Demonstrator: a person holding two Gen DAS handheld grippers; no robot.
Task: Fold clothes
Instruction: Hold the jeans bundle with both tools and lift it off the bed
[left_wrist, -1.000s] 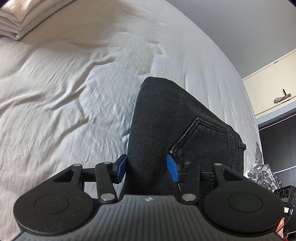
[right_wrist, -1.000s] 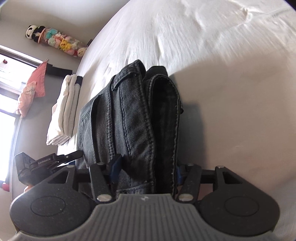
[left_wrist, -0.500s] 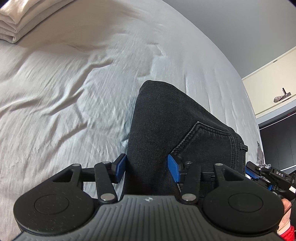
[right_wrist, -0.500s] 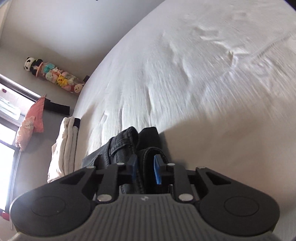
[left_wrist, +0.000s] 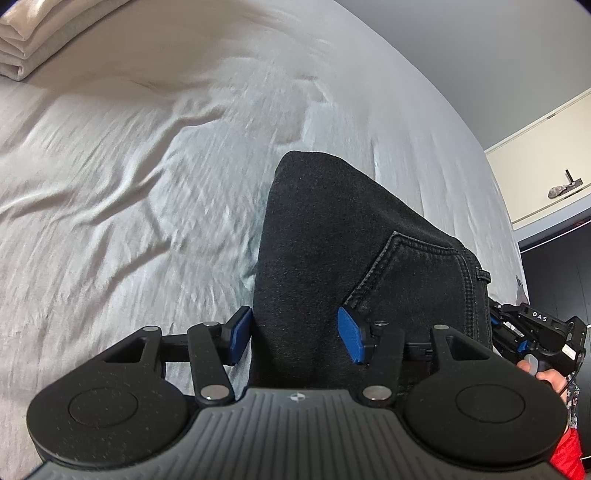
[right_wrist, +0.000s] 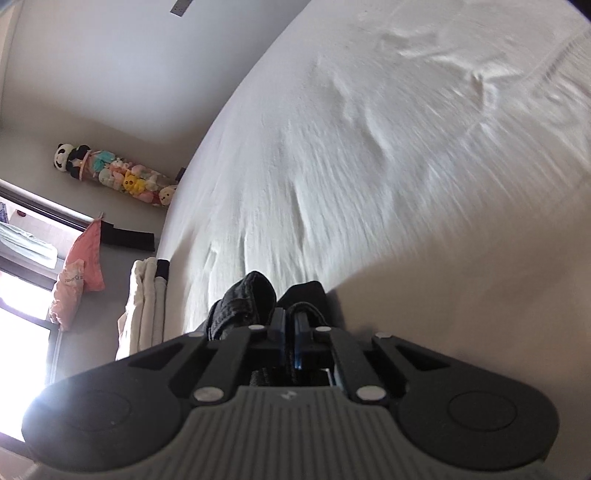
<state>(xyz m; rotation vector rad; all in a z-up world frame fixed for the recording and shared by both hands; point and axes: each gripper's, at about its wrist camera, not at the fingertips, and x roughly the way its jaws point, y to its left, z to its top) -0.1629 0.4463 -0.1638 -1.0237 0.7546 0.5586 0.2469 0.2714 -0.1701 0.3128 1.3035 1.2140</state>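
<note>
The folded black jeans (left_wrist: 354, 236) lie on the bed (left_wrist: 129, 192), the left gripper (left_wrist: 293, 338) straddling one end with its jaws opening, while the right gripper (right_wrist: 290, 341) has clamped thinly on the other end's edge, so the next move looks like lifting or shifting the bundle evenly.

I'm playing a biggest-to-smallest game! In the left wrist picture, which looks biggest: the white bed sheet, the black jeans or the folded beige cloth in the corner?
1. White bed sheet
2. Black jeans
3. Folded beige cloth, though it lies farthest away, so it may only look small.
</note>
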